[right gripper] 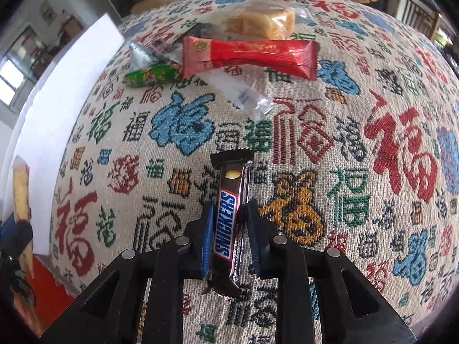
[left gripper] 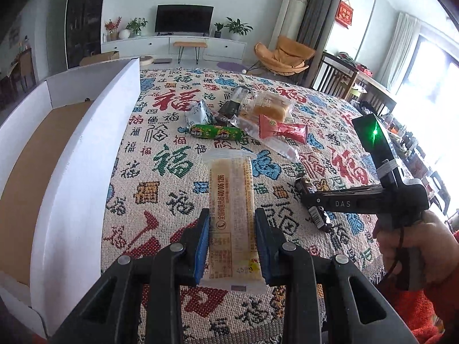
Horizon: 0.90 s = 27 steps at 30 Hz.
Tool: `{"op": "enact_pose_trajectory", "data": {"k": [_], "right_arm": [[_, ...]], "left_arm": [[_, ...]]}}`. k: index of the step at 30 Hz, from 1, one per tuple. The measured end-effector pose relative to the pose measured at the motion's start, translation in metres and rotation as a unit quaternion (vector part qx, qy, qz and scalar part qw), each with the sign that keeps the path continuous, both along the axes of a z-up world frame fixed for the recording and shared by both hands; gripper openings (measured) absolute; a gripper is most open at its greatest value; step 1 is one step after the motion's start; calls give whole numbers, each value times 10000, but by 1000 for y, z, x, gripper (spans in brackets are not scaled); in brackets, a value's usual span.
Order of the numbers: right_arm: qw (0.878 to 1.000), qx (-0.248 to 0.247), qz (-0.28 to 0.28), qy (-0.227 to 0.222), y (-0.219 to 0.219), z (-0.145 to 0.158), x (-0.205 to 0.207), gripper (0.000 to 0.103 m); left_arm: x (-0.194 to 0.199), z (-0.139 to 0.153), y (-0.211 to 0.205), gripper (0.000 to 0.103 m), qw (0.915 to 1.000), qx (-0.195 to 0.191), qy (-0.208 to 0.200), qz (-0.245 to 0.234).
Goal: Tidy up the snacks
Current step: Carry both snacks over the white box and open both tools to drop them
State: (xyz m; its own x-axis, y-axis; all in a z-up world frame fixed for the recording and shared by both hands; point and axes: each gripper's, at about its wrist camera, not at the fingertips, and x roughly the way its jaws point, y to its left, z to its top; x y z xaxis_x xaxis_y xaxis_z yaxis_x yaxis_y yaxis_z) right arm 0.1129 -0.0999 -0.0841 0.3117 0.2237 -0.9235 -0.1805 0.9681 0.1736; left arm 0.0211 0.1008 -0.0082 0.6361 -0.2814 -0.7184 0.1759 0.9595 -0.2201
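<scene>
My left gripper [left gripper: 231, 218] is shut on a long yellow snack bar [left gripper: 231, 200] and holds it above the patterned cloth, just right of a white cardboard box [left gripper: 86, 149]. My right gripper [right gripper: 228, 205] is shut on a Snickers bar [right gripper: 228, 218] above the cloth; it also shows in the left wrist view [left gripper: 305, 192]. A pile of snacks lies further back: a red packet [right gripper: 249, 56], a green sausage [left gripper: 216, 132], a wrapped cake [left gripper: 269, 106], a grey-white pouch [left gripper: 199, 113] and a clear wrapper [right gripper: 243, 94].
The table wears a woven cloth with red, blue and green characters [left gripper: 172, 166]. The open box has a brown floor [left gripper: 34, 160] and tall white walls. A dark chair [left gripper: 338, 77] stands at the far right edge.
</scene>
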Motion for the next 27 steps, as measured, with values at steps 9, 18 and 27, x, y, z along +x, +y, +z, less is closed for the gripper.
{"op": "enact_pose_trajectory", "data": {"k": [9, 18, 27], "right_arm": [[9874, 1489, 265, -461, 2, 83, -7, 18], [9410, 2553, 1935, -1085, 175, 201, -25, 18], [9455, 2392, 1892, -1140, 210, 171, -19, 63]], "left_arm": [[-25, 63, 78, 29, 9965, -363, -483, 583], [-18, 85, 199, 29, 9790, 291, -532, 1948], [-11, 30, 218, 91, 9637, 930, -19, 2504]]}}
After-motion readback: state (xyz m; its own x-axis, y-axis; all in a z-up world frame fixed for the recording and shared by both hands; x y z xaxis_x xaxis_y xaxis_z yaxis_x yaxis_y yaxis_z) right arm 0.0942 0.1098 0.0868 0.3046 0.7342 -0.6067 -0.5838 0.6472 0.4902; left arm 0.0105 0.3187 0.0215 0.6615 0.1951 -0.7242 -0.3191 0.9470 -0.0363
